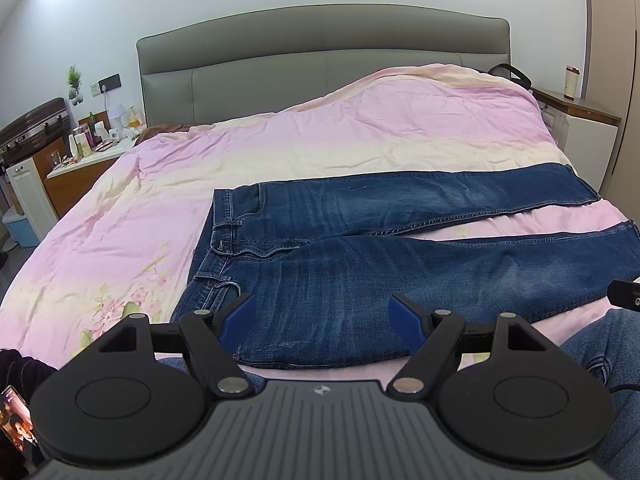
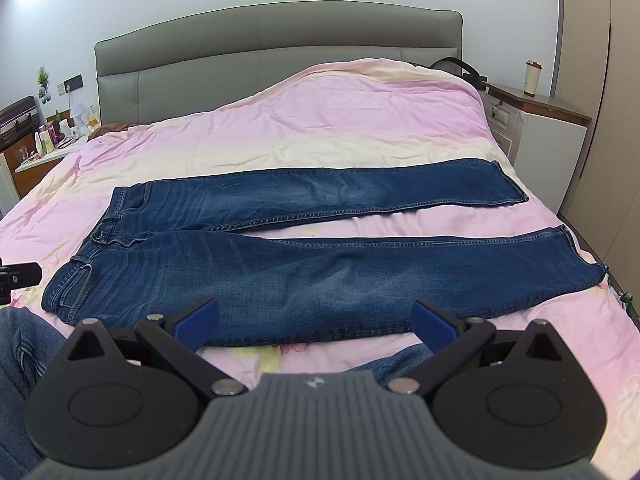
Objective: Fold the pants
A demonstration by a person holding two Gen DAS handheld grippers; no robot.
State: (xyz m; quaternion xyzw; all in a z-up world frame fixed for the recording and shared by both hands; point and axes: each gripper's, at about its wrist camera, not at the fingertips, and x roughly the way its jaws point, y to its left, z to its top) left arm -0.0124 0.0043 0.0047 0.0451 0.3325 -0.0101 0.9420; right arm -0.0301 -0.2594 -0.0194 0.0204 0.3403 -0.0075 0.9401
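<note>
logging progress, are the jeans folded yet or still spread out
Spread out: the jeans lie flat on the bed, both legs apart, no fold.

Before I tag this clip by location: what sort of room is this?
A bedroom, most likely: a bed with a grey padded headboard and pink duvet, a cluttered bedside table, and jeans spread flat.

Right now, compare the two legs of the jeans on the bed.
The far leg lies straight toward the headboard side; the near leg angles away, leaving a wedge of pink duvet between them. The far leg's hem lies on the bed; the near leg's reaches the bed's edge. Both lie flat, unfolded.
</note>
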